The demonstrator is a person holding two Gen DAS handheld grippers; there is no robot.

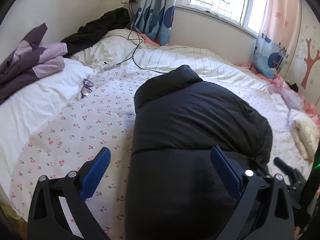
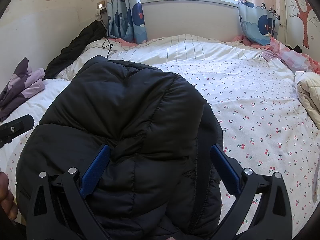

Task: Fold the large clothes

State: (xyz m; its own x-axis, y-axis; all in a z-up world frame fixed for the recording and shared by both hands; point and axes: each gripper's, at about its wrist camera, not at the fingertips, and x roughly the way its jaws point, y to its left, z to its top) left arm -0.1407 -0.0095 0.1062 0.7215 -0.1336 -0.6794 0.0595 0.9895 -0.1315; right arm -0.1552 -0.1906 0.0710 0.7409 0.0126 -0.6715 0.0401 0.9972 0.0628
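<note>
The black puffer jacket (image 2: 120, 130) is cut off at 6 o'clock; the purple glasses (image 1: 86, 89) are too small to see clearly.

A white bed sheet with little red cherries (image 1: 84, 124) covered the bed. Purple glasses (image 1: 86, 88) lay on the sheet. Beside the glasses sat a purple jacket (image 1: 30, 62) on a white pillow. A black cable (image 1: 134, 46) ran across the sheet up to a wall plug. Blue and pink curtains (image 2: 126, 14) hung behind the sheet.
</note>
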